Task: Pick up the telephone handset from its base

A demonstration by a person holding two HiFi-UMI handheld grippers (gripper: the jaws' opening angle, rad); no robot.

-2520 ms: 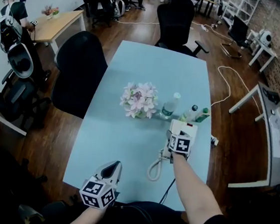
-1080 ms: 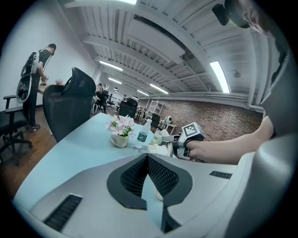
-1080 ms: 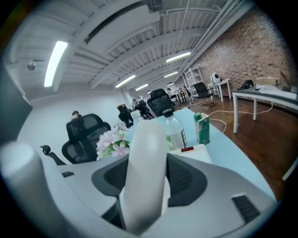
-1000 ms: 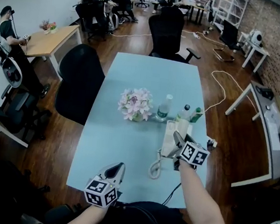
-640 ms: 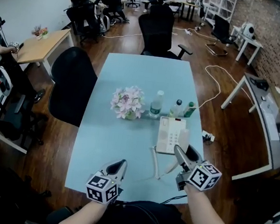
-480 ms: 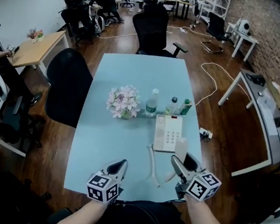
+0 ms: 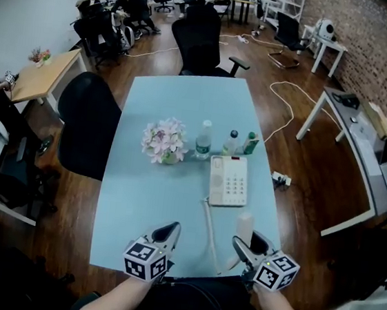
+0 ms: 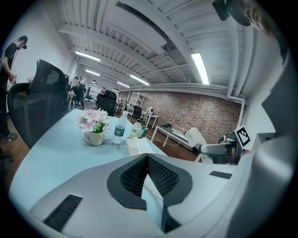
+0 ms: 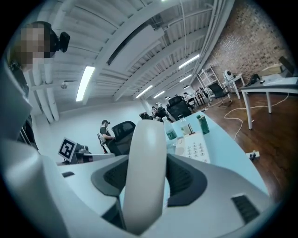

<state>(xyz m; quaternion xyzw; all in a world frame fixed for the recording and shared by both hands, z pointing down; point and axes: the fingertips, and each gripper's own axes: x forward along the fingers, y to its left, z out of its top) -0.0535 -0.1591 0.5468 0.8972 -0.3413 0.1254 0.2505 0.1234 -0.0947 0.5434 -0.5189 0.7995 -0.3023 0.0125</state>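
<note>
The white telephone handset point(image 7: 244, 227) stands upright between the jaws of my right gripper point(image 7: 249, 242), lifted off its base and held over the near edge of the table. In the right gripper view the handset point(image 9: 148, 139) fills the gap, with both pads pressed on it. The white keypad base point(image 7: 229, 181) lies farther out on the light blue table point(image 7: 147, 194). A coiled cord point(image 7: 208, 225) runs from the base back toward the handset. My left gripper point(image 7: 168, 233) hovers at the near edge, left of the handset, shut with nothing in it.
A pot of pink flowers point(image 7: 164, 140) and three bottles point(image 7: 203, 139) stand in a row just beyond the base. Black office chairs point(image 7: 86, 121) sit at the table's left side and far end. Cables lie on the wooden floor to the right point(image 7: 281, 116).
My right gripper has drawn the handset away from the base toward the near table edge, and the cord now trails across the table. The left gripper has shifted only slightly.
</note>
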